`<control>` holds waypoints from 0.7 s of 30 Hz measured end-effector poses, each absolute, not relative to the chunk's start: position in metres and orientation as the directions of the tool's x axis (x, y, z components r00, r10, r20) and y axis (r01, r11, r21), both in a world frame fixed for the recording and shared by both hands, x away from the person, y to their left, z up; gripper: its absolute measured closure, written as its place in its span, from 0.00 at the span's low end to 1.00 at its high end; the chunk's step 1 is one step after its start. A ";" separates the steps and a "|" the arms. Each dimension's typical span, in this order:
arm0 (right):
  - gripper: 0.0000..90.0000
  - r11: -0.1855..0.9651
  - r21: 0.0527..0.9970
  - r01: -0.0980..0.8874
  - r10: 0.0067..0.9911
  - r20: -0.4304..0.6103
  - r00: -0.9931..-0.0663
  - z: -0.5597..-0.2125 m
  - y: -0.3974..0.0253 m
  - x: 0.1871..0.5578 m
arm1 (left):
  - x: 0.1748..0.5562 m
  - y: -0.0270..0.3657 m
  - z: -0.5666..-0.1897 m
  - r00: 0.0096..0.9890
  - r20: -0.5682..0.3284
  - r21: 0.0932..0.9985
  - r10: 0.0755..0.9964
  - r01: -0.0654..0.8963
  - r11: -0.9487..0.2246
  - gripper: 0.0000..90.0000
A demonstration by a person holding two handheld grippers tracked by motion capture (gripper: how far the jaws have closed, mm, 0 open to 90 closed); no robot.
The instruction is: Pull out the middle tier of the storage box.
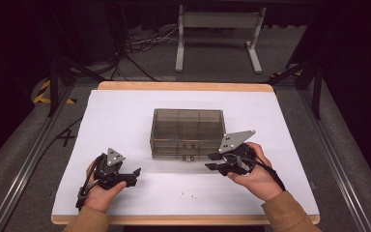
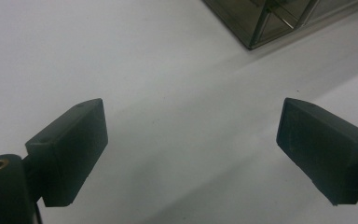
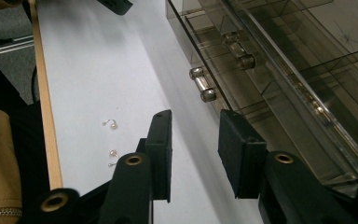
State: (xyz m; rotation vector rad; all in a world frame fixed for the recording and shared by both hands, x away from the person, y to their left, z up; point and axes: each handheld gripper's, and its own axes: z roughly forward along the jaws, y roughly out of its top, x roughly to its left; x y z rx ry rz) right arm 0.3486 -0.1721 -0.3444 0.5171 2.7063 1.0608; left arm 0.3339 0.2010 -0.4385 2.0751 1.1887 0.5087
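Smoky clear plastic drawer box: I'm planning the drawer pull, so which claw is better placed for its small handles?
Right. The right claw sits open beside the drawer handles; the left claw is open over bare white tabletop.

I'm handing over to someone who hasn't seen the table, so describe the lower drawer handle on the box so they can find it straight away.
Start at the smoky clear drawer box in the middle of the white table. On its front face, towards the person, two small bar handles sit one above the other. The lower handle is the one nearer the tabletop, just ahead of the right gripper; the upper handle sits higher.
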 end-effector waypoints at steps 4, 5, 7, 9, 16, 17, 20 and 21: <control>0.74 0.694 0.670 0.262 0.377 -0.029 -0.926 -0.341 -0.171 0.355 | 0.334 0.201 -0.438 0.506 0.001 0.724 0.863 0.595 -0.350 0.11; 0.74 0.695 0.667 0.267 0.377 -0.022 -0.926 -0.340 -0.171 0.356 | 0.334 0.201 -0.439 0.506 0.000 0.723 0.863 0.596 -0.349 0.11; 0.74 0.701 0.661 0.269 0.370 -0.013 -0.929 -0.339 -0.172 0.361 | 0.334 0.201 -0.438 0.507 0.000 0.724 0.862 0.595 -0.349 0.11; 0.74 0.698 0.662 0.273 0.371 -0.008 -0.929 -0.338 -0.172 0.363 | 0.334 0.201 -0.439 0.505 0.000 0.724 0.863 0.595 -0.348 0.11; 0.73 0.716 0.645 0.266 0.363 -0.019 -0.931 -0.333 -0.171 0.372 | 0.334 0.201 -0.438 0.507 0.004 0.723 0.862 0.594 -0.352 0.11; 0.73 0.715 0.645 0.271 0.371 -0.022 -0.928 -0.333 -0.170 0.373 | 0.334 0.201 -0.439 0.506 0.003 0.724 0.863 0.594 -0.351 0.11; 0.73 0.721 0.638 0.272 0.373 -0.027 -0.927 -0.331 -0.168 0.376 | 0.334 0.201 -0.438 0.507 0.002 0.724 0.862 0.594 -0.351 0.11; 0.73 0.726 0.632 0.270 0.370 -0.028 -0.929 -0.331 -0.168 0.377 | 0.334 0.201 -0.438 0.506 0.002 0.724 0.862 0.594 -0.350 0.11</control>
